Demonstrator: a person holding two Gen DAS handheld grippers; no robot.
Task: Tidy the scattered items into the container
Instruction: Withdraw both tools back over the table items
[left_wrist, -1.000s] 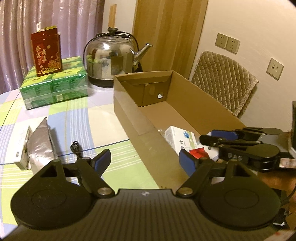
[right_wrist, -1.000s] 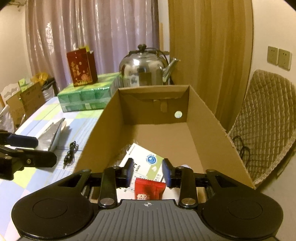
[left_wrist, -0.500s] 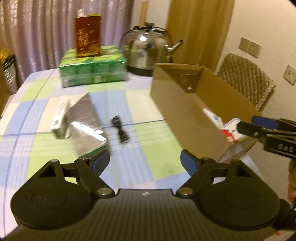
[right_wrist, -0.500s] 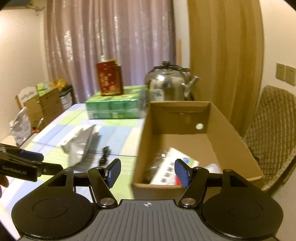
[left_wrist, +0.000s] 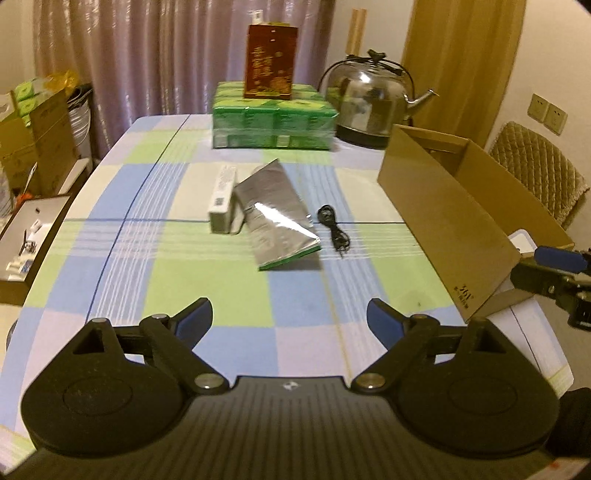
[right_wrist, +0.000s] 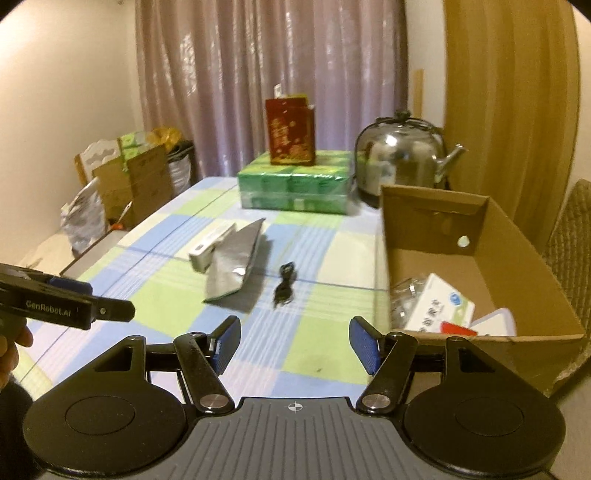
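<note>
Both my grippers, left gripper opening and right gripper spread, are hovering empty over bare tablecloth, the cardboard box getting cut off at right.

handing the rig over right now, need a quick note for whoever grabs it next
Left tool: jaws opening, nothing between them, hovering over the checked table.
Right tool: open, empty, beside the cardboard box.
Done: in the box lie a white carton, a red packet, some clear wrapping and another white item, partly hidden.
Left on the table: silver foil pouch, slim white box touching its left edge, and black cable just right of the pouch.
The green packs, red bag and kettle at the far end may not be part of the job.
</note>
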